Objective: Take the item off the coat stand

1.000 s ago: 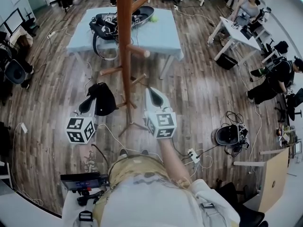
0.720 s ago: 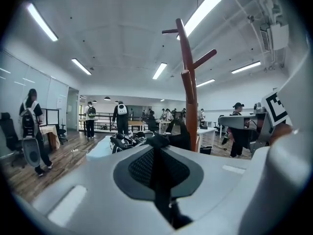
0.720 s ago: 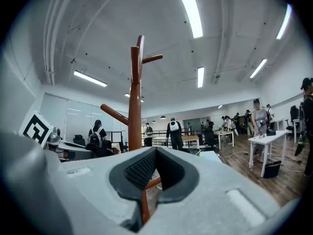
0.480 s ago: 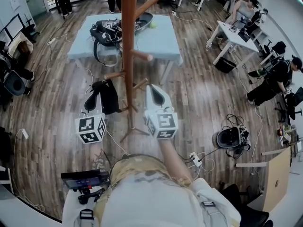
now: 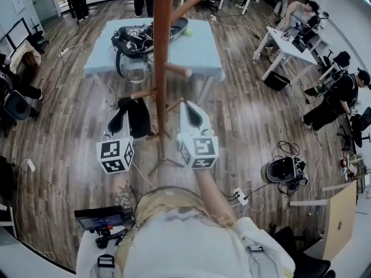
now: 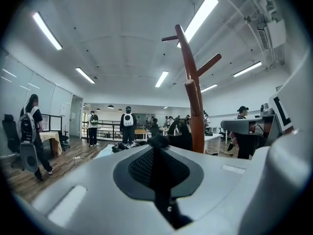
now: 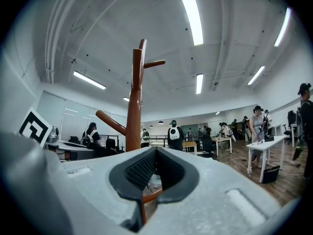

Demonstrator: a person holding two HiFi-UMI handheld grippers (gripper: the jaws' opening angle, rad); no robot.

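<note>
A wooden coat stand (image 5: 161,68) rises in front of me, its pegs branching left and right. A black item (image 5: 134,116) hangs just left of the pole, under a lower peg (image 5: 142,93). My left gripper (image 6: 157,148) is shut, with a lump of the black item's fabric (image 6: 159,141) pinched at its tips. In the head view the item covers those tips, and the gripper's marker cube (image 5: 115,154) shows below it. My right gripper (image 5: 186,105) is just right of the pole, jaws open and empty (image 7: 156,153). Through its gap I see a peg.
Behind the stand is a light blue table (image 5: 200,51) with a black backpack (image 5: 130,38) and a green ball (image 5: 187,23). Cables and a power strip (image 5: 237,192) lie on the wood floor. People sit at white desks (image 5: 284,39) to the right.
Both grippers have risen a little. The left one has shifted right toward the pole, and the black item has moved with it.
</note>
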